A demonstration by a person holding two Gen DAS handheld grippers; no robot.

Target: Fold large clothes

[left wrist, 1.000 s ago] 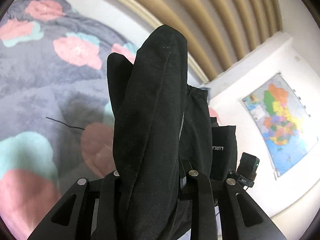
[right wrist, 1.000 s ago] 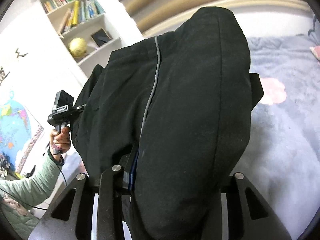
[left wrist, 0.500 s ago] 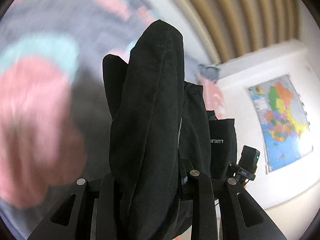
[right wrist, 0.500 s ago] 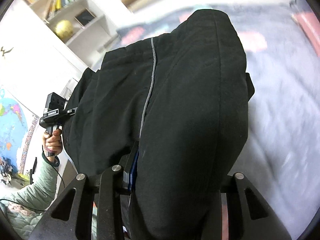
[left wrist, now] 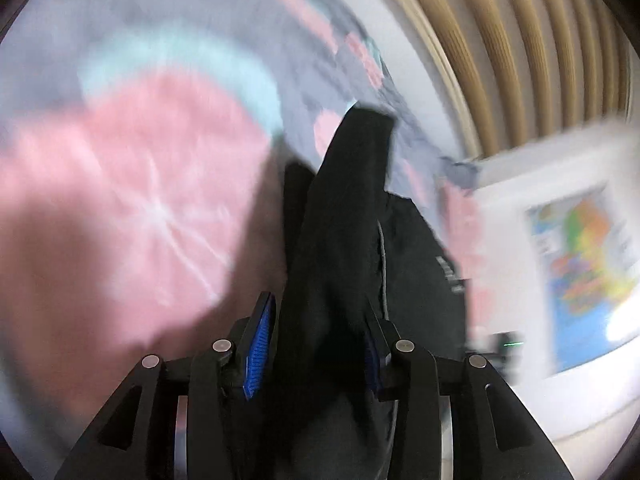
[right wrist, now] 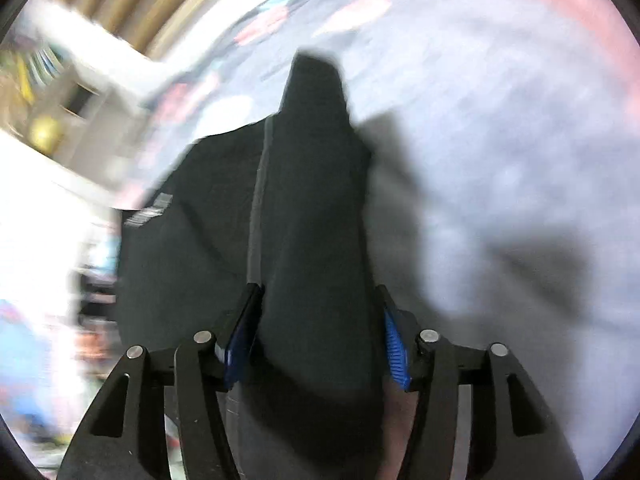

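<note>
A black garment [left wrist: 344,208] with a thin grey seam lies bunched between the jaws of my left gripper [left wrist: 320,308], and its far end reaches the flowered grey, pink and teal blanket [left wrist: 140,200]. The left jaws are opening; a blue pad [left wrist: 260,344] shows bare beside the cloth. In the right wrist view the same black garment [right wrist: 312,160] runs forward from my right gripper [right wrist: 319,290] onto the grey blanket [right wrist: 500,160]. Those jaws are opening too, and both blue pads [right wrist: 394,356] stand off the fabric. Both views are blurred by motion.
A tan ribbed headboard [left wrist: 500,40] stands behind the bed. A coloured map [left wrist: 580,272] hangs on the white wall at right. A white bookshelf [right wrist: 60,100] with a gold globe [right wrist: 44,136] stands at the left of the right wrist view.
Both grippers have dropped close to the blanket with the garment. Their jaws have spread, so the blue pads now show, and the raised fold of cloth has sunk flatter.
</note>
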